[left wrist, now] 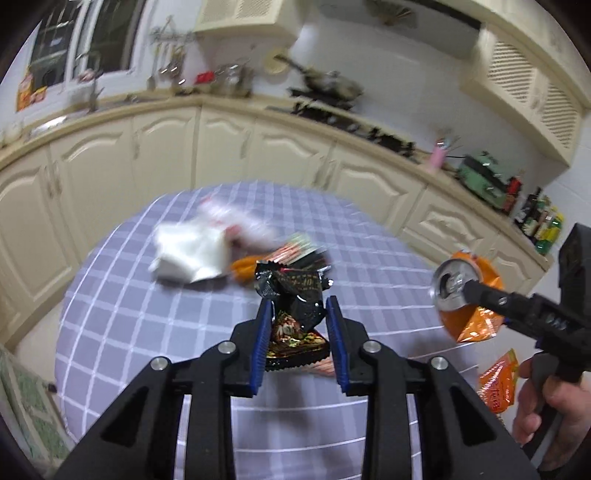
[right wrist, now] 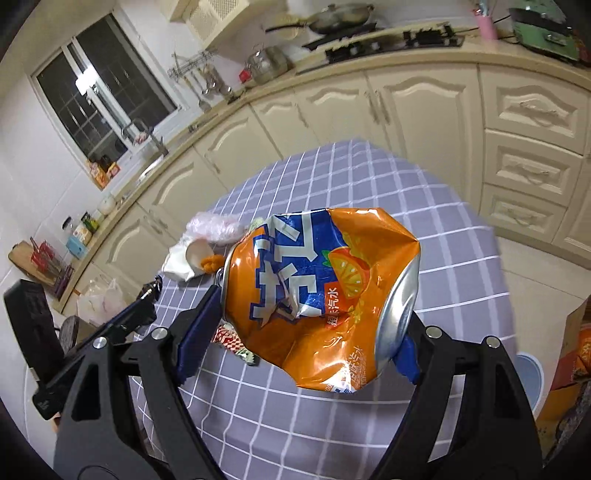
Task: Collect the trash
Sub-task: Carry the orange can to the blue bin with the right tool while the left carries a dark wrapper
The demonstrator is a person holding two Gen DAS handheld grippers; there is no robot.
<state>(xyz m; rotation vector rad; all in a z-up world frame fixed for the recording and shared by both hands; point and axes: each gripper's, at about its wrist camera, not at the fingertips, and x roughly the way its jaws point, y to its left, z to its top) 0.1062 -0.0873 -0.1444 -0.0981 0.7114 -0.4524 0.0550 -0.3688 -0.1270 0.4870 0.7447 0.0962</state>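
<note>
Room: a kitchen with white walls.
Cupboards (right wrist: 417, 107): cream, panelled doors, curving under a beige worktop (left wrist: 229, 101).
Window (right wrist: 99, 96): dark panes, white frame, above the sink tap (right wrist: 142, 131).
Stove (right wrist: 380, 42): black, with a pan (right wrist: 338, 16) on it.
Surface (left wrist: 147, 317): round, under a lilac checked cloth.
</note>
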